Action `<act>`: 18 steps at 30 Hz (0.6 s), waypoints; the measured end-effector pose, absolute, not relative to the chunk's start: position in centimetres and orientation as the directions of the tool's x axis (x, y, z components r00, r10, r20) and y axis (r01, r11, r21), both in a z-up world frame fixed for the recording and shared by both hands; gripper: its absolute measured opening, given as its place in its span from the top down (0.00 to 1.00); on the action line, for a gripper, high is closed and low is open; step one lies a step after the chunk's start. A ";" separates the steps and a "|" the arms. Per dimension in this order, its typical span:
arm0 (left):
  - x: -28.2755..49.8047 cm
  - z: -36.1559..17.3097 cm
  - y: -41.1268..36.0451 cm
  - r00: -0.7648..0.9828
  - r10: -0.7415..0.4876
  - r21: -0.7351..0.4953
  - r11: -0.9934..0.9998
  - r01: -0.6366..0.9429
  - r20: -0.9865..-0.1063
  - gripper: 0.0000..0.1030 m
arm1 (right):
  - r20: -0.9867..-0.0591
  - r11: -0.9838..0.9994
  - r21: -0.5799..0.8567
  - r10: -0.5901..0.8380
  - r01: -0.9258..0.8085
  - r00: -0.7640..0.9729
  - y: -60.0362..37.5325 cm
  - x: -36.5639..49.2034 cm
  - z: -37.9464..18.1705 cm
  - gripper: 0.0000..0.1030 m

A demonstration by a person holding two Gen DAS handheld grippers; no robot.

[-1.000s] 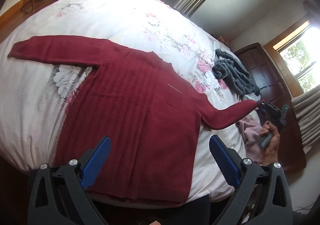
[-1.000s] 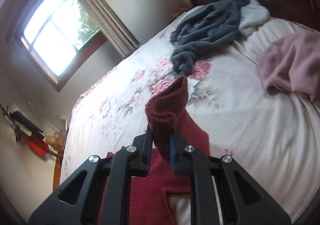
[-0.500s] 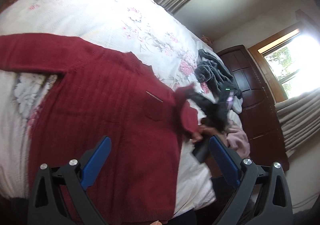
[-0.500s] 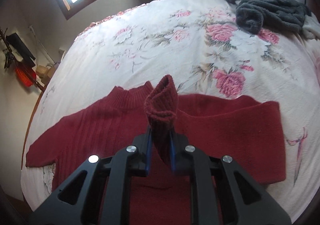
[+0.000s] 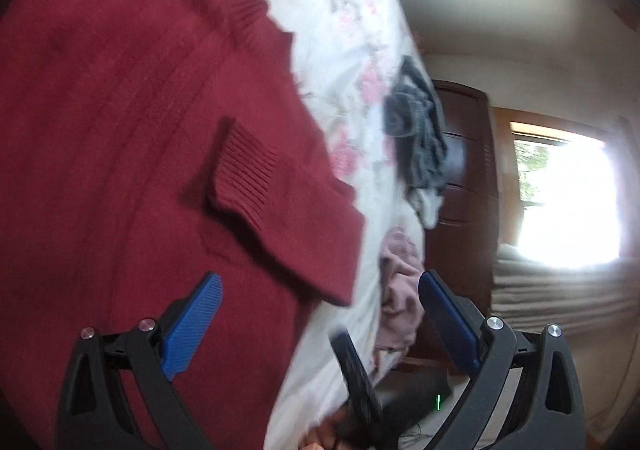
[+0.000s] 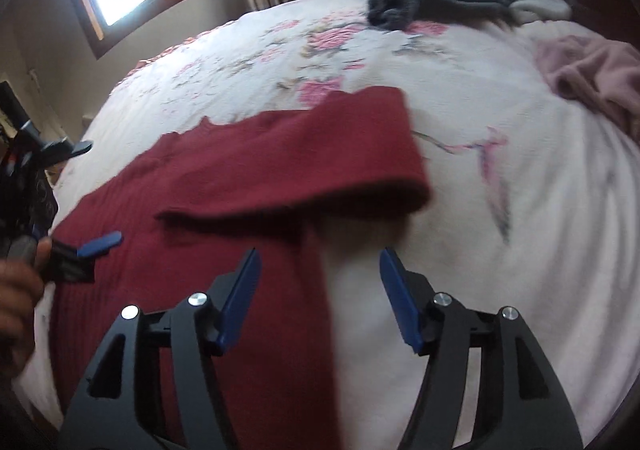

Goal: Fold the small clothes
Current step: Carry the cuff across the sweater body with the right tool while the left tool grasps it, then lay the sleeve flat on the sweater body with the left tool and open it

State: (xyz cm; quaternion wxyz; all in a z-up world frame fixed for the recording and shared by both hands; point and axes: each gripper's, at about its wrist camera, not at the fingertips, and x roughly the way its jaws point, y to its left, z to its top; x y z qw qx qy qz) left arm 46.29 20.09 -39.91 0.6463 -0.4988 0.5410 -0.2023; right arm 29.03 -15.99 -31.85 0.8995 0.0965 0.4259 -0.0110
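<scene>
Item: red sweater, flat on bed, one sleeve folded across chest (cuff inward). We hold both grippers wide open and empty: right over the hem side edge, left nearer the unfolded sleeve.

The left gripper hangs over the edge of a red sweater spread on a floral bedspread, its blue-padded jaws standing wide apart with nothing between them. One sleeve lies folded back across the sweater's body, its ribbed cuff on top of the knit. Past the sweater a grey garment and a pink garment lie crumpled near the bed's far edge, before a dark wooden headboard.
</scene>
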 end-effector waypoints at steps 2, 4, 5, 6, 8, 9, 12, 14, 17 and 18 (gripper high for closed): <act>47.8 -41.5 19.2 0.317 -0.811 -0.863 0.405 -0.303 -0.492 0.04 | -0.741 0.987 0.086 -0.028 0.136 0.671 -17.1 25.6 -32.5 0.32; 49.4 -42.9 18.1 0.279 -0.797 -0.836 0.451 -0.314 -0.535 0.04 | -0.742 0.986 0.074 -0.044 0.146 0.669 -17.9 23.7 -33.7 0.32; 50.0 -43.3 17.6 0.267 -0.788 -0.823 0.473 -0.315 -0.555 0.05 | -0.751 0.985 0.085 -0.035 0.149 0.659 -18.3 22.9 -34.6 0.34; 50.4 -43.4 17.3 0.259 -0.784 -0.817 0.483 -0.316 -0.564 0.06 | -0.766 0.982 0.100 -0.027 0.160 0.642 -18.6 22.7 -35.1 0.44; 51.1 -43.3 17.1 0.273 -0.769 -0.809 0.497 -0.313 -0.578 0.09 | -0.735 0.975 0.145 -0.009 0.170 0.678 -19.3 22.5 -34.5 0.49; 51.5 -42.9 16.8 0.271 -0.752 -0.795 0.528 -0.300 -0.601 0.45 | -0.719 0.973 0.114 -0.059 0.201 0.693 -19.4 22.0 -34.4 0.42; 51.9 -42.0 16.7 0.250 -0.721 -0.760 0.577 -0.300 -0.646 0.91 | -0.751 0.961 0.148 -0.045 0.234 0.659 -20.2 22.1 -35.4 0.46; 52.4 -40.4 16.5 0.259 -0.696 -0.743 0.619 -0.255 -0.669 0.92 | -0.742 0.959 0.150 -0.052 0.242 0.668 -20.2 22.0 -35.2 0.45; 52.8 -36.4 17.0 0.298 -0.685 -0.742 0.649 -0.167 -0.665 0.92 | -0.756 0.961 0.140 -0.051 0.238 0.653 -19.9 22.3 -35.6 0.45; 53.0 -34.1 17.3 0.324 -0.676 -0.738 0.664 -0.122 -0.662 0.92 | -0.755 0.961 0.136 -0.056 0.239 0.653 -19.8 22.3 -35.6 0.45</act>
